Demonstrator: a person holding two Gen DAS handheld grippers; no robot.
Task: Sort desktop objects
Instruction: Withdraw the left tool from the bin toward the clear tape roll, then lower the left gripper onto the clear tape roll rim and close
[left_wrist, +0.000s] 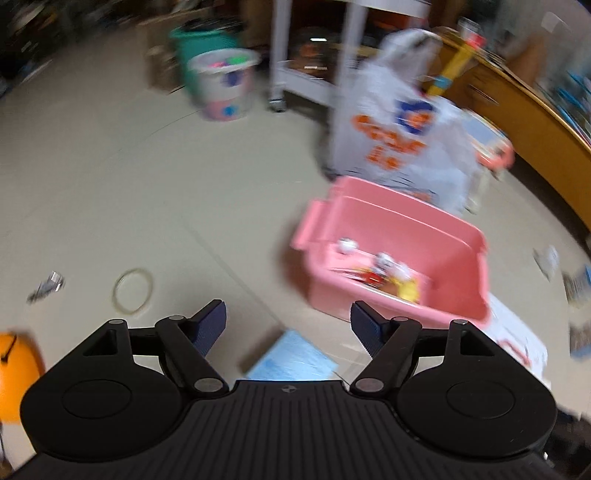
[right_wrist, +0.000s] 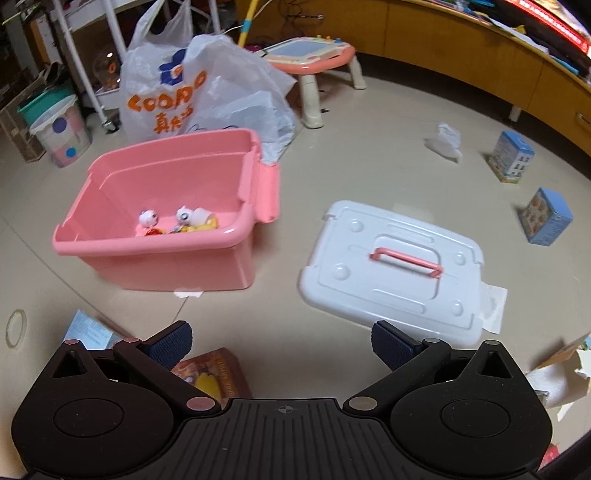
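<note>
A pink storage bin (right_wrist: 162, 258) stands on the floor with small toy figures (right_wrist: 184, 219) inside; it also shows in the blurred left wrist view (left_wrist: 388, 291). Its white lid (right_wrist: 391, 266) with a pink handle lies flat to the right of it. My left gripper (left_wrist: 288, 325) is open and empty, above a light blue box (left_wrist: 291, 358). My right gripper (right_wrist: 282, 341) is open and empty, with a brown toy box (right_wrist: 218, 373) just under its left finger. Two blue boxes (right_wrist: 546, 218) (right_wrist: 511, 155) stand at the right.
A white printed plastic bag (right_wrist: 192, 88) sits behind the bin. A pink toy table (right_wrist: 314, 62), a pastel bucket (right_wrist: 62, 133) and a white rack (right_wrist: 96, 55) stand at the back. A tape ring (left_wrist: 133, 290), crumpled paper (right_wrist: 445, 142) and an orange object (left_wrist: 16, 373) lie around.
</note>
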